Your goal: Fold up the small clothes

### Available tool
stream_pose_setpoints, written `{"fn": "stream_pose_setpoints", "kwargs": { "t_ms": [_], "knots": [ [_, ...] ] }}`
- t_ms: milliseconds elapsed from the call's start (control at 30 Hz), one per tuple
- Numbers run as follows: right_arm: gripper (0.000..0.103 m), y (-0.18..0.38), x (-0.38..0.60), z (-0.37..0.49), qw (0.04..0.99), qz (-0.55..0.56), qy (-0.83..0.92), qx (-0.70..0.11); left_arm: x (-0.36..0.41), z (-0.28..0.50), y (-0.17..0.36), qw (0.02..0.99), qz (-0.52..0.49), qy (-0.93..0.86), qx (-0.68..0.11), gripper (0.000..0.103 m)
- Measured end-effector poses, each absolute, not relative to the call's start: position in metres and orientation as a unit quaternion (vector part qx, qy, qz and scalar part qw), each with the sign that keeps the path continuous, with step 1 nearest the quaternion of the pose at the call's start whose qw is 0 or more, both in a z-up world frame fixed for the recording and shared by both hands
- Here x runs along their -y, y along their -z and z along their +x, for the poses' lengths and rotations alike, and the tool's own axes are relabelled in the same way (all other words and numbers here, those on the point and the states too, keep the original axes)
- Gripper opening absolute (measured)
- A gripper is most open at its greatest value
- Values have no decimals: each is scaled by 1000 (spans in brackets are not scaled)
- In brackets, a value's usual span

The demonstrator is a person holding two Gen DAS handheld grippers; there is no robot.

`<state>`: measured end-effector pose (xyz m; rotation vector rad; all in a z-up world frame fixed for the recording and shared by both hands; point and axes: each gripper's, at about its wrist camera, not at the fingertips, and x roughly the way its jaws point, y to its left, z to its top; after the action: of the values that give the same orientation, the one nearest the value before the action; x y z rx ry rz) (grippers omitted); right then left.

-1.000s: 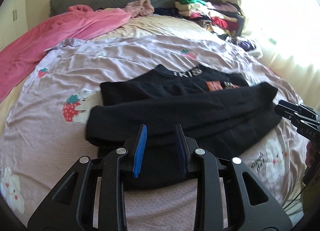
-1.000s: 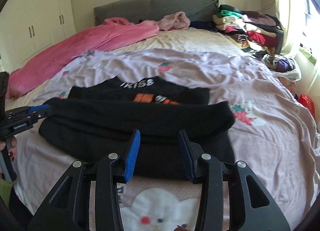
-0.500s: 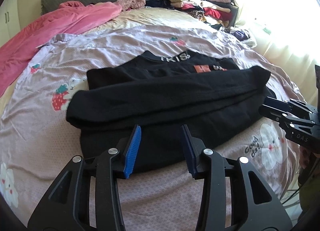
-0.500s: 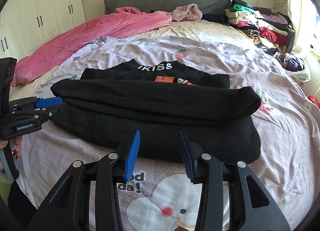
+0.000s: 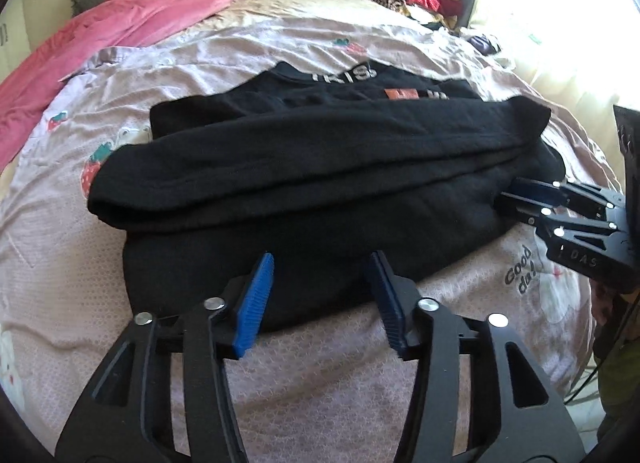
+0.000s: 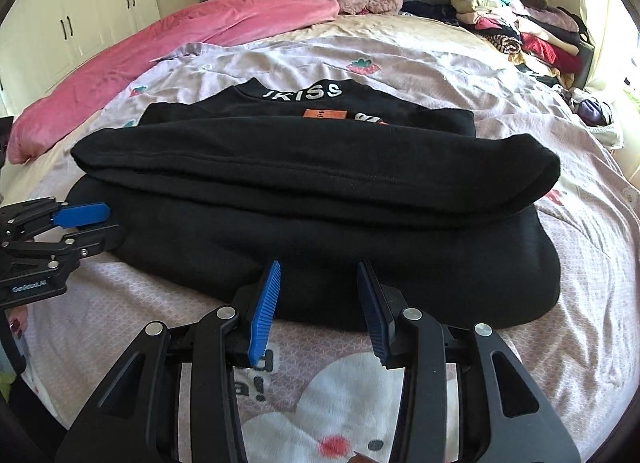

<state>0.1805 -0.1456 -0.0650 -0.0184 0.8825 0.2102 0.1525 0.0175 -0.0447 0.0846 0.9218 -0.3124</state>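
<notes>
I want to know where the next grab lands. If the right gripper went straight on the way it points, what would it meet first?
Probably the near hem of the black sweater. The right gripper aims down at that edge with open jaws, nothing between them. Depth is unclear, so it might touch the sheet just short of the hem.

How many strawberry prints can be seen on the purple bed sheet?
3 in the right wrist view: one beyond the collar, one at left, one partly hidden at right. More may be covered.
</notes>
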Motion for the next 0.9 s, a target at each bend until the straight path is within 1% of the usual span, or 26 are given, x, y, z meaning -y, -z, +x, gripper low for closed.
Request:
{"fn": "stream_pose_setpoints", "kwargs": {
  "t_ms": [267,600,833,867,900],
  "knots": [
    [39,67,143,196,902,-19,-99,-419,-27,162,46,888,26,143,-437,44],
    [39,57,142,212,909,-25,-100,-403,-26,169,29,907,40,123,-401,44],
    [39,51,142,228,911,-34,-99,-399,-33,186,28,903,33,124,-409,45],
    [39,51,142,231,911,-34,-99,-399,-34,188,28,904,32,121,-409,45],
    [39,49,143,234,911,-36,-98,-399,-35,192,27,905,31,117,-408,48]
  ]
}}
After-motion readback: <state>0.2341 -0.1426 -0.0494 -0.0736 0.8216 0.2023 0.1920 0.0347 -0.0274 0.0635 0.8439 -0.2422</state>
